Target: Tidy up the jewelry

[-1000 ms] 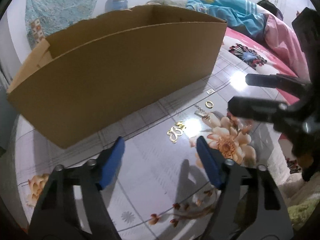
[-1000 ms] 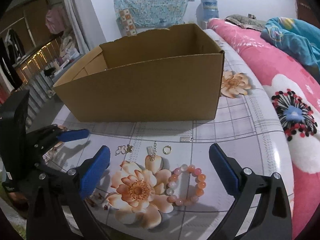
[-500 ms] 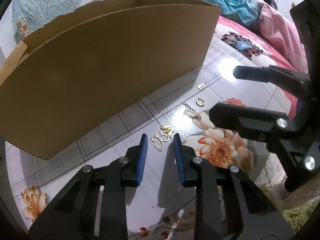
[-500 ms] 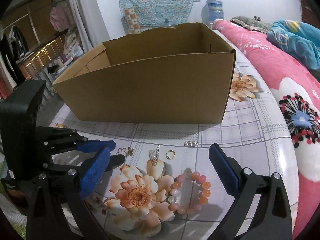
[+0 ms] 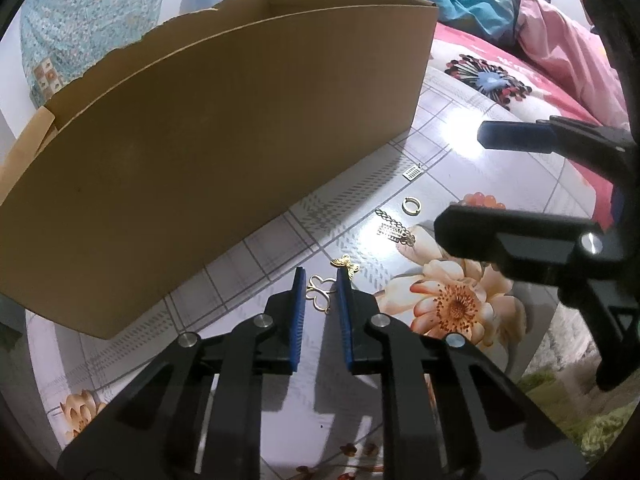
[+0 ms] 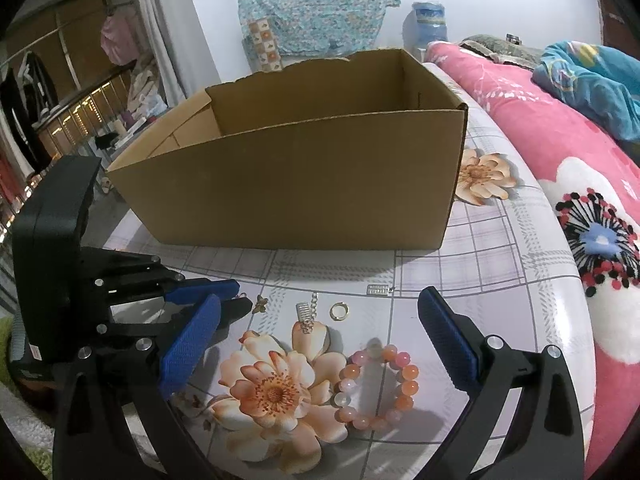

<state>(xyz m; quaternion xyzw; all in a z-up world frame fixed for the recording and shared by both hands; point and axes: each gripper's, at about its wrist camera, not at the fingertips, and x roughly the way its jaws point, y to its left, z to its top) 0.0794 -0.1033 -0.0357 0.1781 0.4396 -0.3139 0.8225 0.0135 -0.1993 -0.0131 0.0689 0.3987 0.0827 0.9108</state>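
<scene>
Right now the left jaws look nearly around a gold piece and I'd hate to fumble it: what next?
Probably finish closing: the left gripper is closing with the open gold butterfly outline between its pads, not yet pinched. Then lift toward the cardboard box.

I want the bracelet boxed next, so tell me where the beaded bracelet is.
In the right wrist view, the beaded bracelet lies flat on the table between the right gripper's open jaws, right of the printed flower.
</scene>
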